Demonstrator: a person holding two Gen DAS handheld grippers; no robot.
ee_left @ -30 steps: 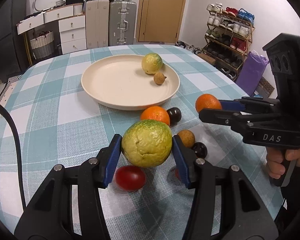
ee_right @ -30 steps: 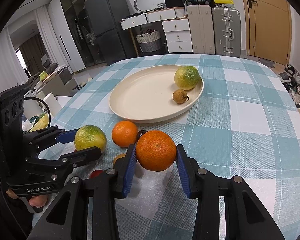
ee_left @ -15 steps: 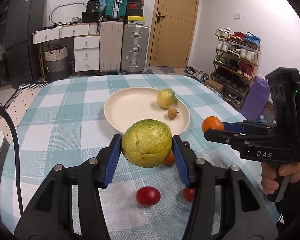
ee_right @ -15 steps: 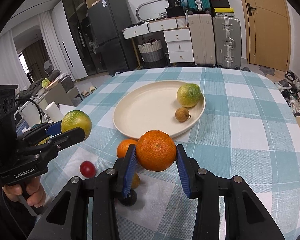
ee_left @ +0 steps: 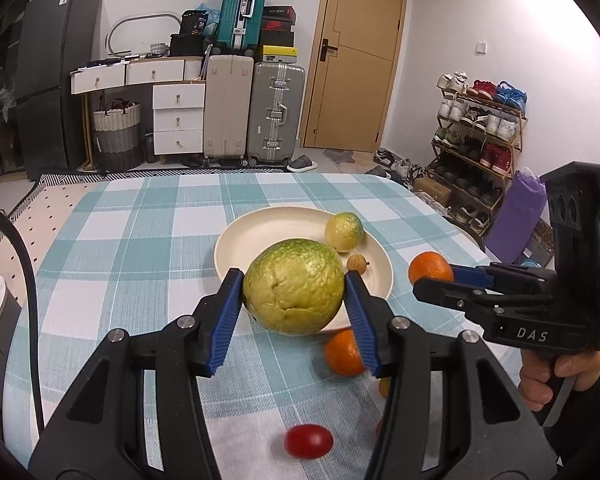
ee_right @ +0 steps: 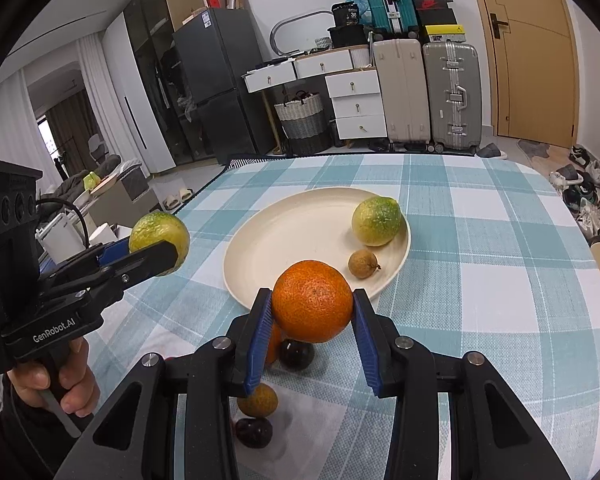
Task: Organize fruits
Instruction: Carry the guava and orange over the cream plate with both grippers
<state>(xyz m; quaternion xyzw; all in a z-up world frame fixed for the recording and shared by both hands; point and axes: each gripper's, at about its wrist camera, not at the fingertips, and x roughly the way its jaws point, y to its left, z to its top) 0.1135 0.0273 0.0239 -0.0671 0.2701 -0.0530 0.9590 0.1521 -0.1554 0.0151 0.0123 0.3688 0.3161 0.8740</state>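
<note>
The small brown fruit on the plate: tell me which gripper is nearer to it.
Right. The right gripper, holding an orange, sits at the plate's near rim beside the small brown fruit; the left gripper hangs off the plate's far side.

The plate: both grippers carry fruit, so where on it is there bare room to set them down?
The plate's left and middle are bare. Its right side holds a green citrus and a small brown fruit. On the cloth in front of the plate it is crowded: an orange, dark round fruits and a red tomato.
</note>
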